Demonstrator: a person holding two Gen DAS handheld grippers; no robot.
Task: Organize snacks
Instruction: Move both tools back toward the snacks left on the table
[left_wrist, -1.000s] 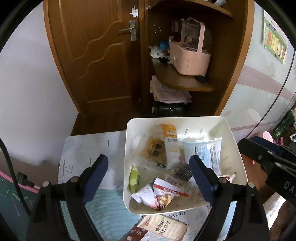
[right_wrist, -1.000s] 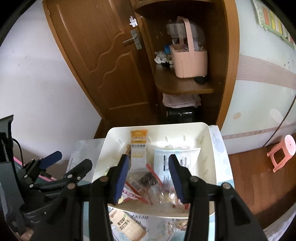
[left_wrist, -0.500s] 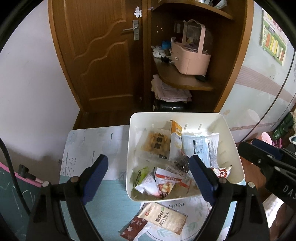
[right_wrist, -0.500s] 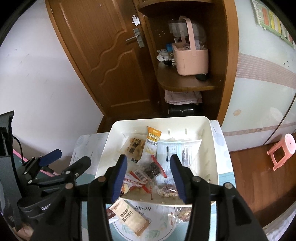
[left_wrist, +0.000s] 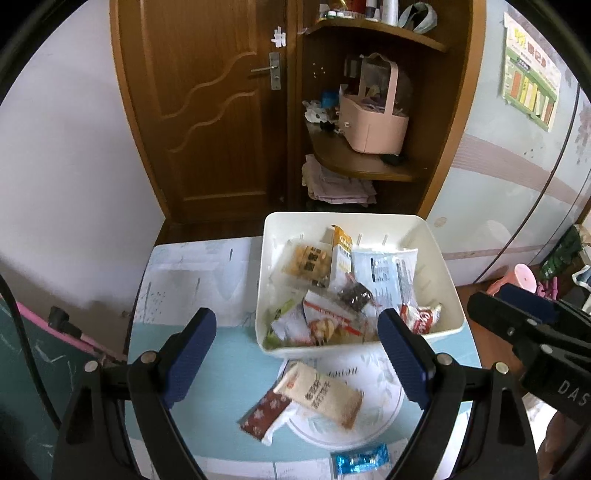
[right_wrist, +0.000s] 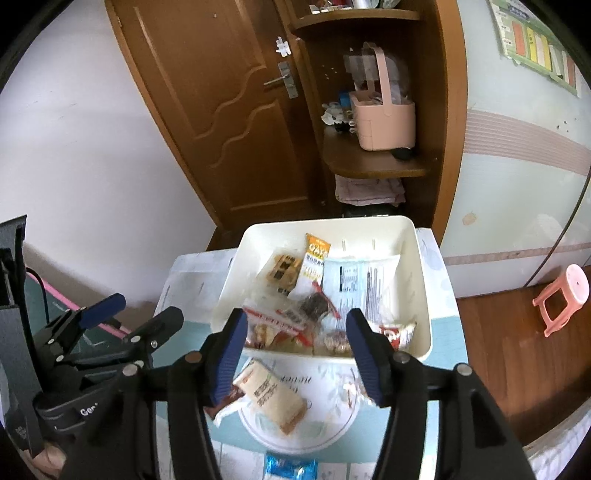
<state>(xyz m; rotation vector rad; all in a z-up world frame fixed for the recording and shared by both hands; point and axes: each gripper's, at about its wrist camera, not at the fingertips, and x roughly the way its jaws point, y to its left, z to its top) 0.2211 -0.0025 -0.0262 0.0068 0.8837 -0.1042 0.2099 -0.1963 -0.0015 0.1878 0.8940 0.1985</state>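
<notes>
A white basket (left_wrist: 441, 274) (right_wrist: 421, 273) at the table's far side holds several snack packets. In front of it lie a beige cracker packet (left_wrist: 321, 397) (right_wrist: 271, 395), a dark red packet (left_wrist: 266, 411) and a blue packet (left_wrist: 360, 459) (right_wrist: 291, 469). My left gripper (left_wrist: 295, 354) is open and empty, held above the table before the basket; it also shows in the right wrist view (right_wrist: 125, 314). My right gripper (right_wrist: 295, 354) is open and empty above the beige packet; its fingers (left_wrist: 517, 310) show at the left view's right edge.
The table (left_wrist: 192, 266) has a pale cloth and a round patterned mat (left_wrist: 380, 406). Behind stand a wooden door (left_wrist: 207, 110) and corner shelves with a pink caddy (left_wrist: 373, 125). A pink stool (right_wrist: 565, 295) stands on the floor at right.
Both grippers have pulled back and up from the basket, which now sits farther away. The packets on the table in front of it have come into view. Both stay open.
</notes>
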